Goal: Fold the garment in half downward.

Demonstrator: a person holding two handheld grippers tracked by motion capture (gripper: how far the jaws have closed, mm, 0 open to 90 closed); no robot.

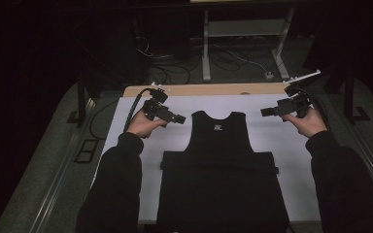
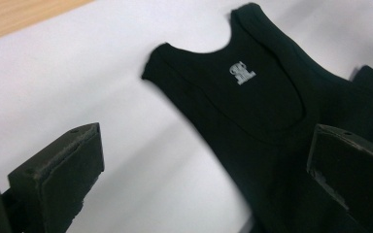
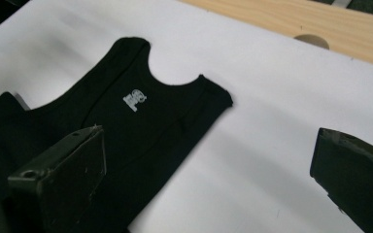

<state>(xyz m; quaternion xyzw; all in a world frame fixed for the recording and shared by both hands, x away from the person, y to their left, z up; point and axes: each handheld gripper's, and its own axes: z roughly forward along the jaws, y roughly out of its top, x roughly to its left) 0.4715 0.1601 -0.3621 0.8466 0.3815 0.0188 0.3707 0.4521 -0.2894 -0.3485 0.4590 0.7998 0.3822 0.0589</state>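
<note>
Left gripper (image 1: 180,118): mine, held above the white sheet (image 1: 126,114), jaws spread wide, grasping nothing. Black tank top (image 1: 221,165): flat at centre, neckline away from me, between both grippers. Right gripper (image 1: 264,112): mine, jaws likewise spread, empty.

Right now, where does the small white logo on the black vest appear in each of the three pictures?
High view: the white logo sits at centre, just below the neckline of the black vest.
Left gripper view: the logo is right of centre, in the upper half.
Right gripper view: the logo is left of centre, in the upper half.
Shared landmark: the curved neckline just above the logo.
</note>
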